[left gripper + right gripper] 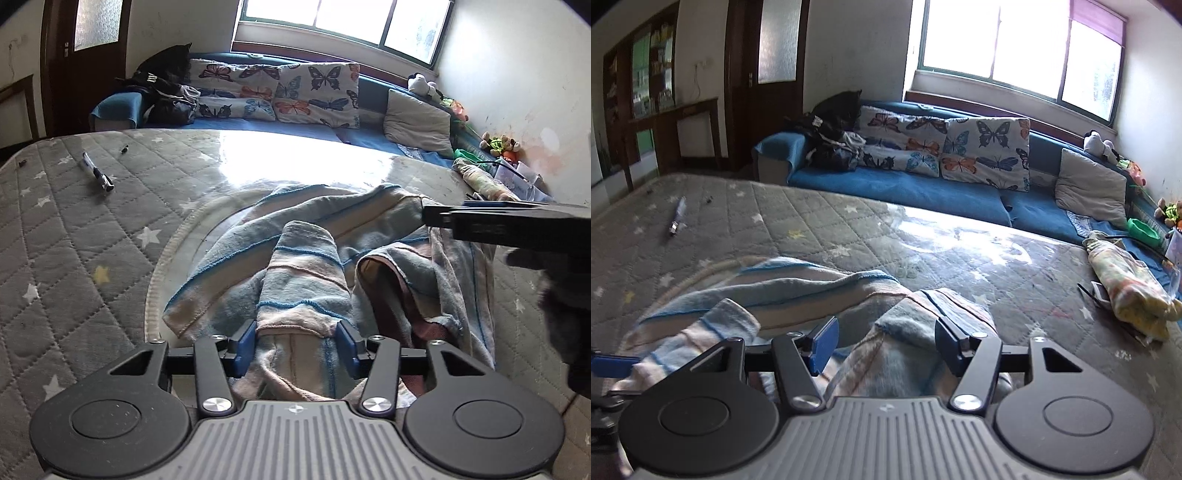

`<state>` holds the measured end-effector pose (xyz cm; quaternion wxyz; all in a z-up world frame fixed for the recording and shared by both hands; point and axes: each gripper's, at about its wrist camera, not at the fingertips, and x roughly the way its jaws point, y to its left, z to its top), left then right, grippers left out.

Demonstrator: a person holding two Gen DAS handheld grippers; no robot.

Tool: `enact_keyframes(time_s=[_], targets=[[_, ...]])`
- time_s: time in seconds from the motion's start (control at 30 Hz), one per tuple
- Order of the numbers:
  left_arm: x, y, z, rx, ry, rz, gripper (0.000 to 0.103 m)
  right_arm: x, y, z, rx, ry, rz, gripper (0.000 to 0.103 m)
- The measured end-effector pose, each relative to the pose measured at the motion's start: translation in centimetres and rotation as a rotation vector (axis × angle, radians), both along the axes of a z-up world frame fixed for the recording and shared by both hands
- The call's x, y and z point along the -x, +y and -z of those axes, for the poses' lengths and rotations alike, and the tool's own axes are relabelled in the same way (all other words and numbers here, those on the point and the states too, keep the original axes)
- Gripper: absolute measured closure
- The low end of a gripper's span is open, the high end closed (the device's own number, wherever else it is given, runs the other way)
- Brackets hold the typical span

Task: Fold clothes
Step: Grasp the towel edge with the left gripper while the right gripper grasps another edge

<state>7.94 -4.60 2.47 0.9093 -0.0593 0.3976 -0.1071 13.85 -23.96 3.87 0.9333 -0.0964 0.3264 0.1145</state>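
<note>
A striped pastel garment [306,258], blue, pink and cream, lies crumpled on the grey star-patterned table cover [74,240]. My left gripper [297,345] is open, its blue pads either side of a raised fold of the garment. My right gripper [884,341] is open over another bunched part of the garment [812,291]. In the left wrist view the right gripper [436,216] shows from the side, at the garment's right edge. A blue pad of the left gripper [613,365] shows at the left edge of the right wrist view.
A pen [98,172] lies on the cover at far left. A folded floral cloth [1126,288] lies at the right edge. A blue sofa [923,192] with butterfly cushions [986,151], a grey pillow [1089,188] and a black bag [831,133] stands behind the table.
</note>
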Motion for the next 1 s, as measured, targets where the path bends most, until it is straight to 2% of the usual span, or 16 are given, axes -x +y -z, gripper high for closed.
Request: enact_keyframes(time_s=[0.13, 0.2, 0.23, 0.3, 0.33, 0.37, 0.4, 0.57, 0.67, 0.87, 1.0], targets=[[0.0, 0.0, 0.1, 0.002, 0.003, 0.001, 0.056, -0.4, 0.6, 1.2, 0.076, -0.008, 0.006, 0.049], [0.0, 0.0, 0.1, 0.002, 0.006, 0.0, 0.056, -0.4, 0.5, 1.4, 0.096, -0.005, 0.005, 0.065], [0.0, 0.0, 0.1, 0.003, 0.005, -0.001, 0.056, -0.3, 0.2, 1.5, 0.096, -0.003, 0.011, 0.067], [0.1, 0.1, 0.1, 0.002, 0.001, -0.001, 0.056, 0.1, -0.4, 1.4, 0.079, -0.003, 0.019, 0.079], [0.1, 0.1, 0.1, 0.002, -0.002, -0.001, 0.057, 0.5, -0.7, 1.1, 0.062, -0.008, 0.024, 0.081], [0.1, 0.1, 0.1, 0.003, -0.005, -0.001, 0.062, 0.8, -1.0, 0.7, 0.05, -0.015, 0.028, 0.09], [0.2, 0.2, 0.1, 0.005, -0.008, 0.001, 0.067, 1.1, -1.2, 0.5, 0.044, -0.02, 0.03, 0.093], [0.8, 0.3, -0.2, 0.02, -0.03, 0.004, 0.084, 2.9, -2.8, -0.8, 0.0, -0.056, 0.063, 0.095], [1.5, 0.5, -0.4, 0.03, -0.048, 0.002, 0.089, 4.4, -4.3, -1.7, -0.039, -0.077, 0.093, 0.095], [3.4, 1.7, -1.2, 0.06, -0.08, -0.019, 0.092, 8.6, -7.4, -2.3, -0.101, -0.094, 0.144, 0.096], [5.5, 2.5, -2.1, 0.057, -0.114, -0.033, 0.093, 11.6, -9.8, -1.7, -0.141, -0.077, 0.189, 0.101]])
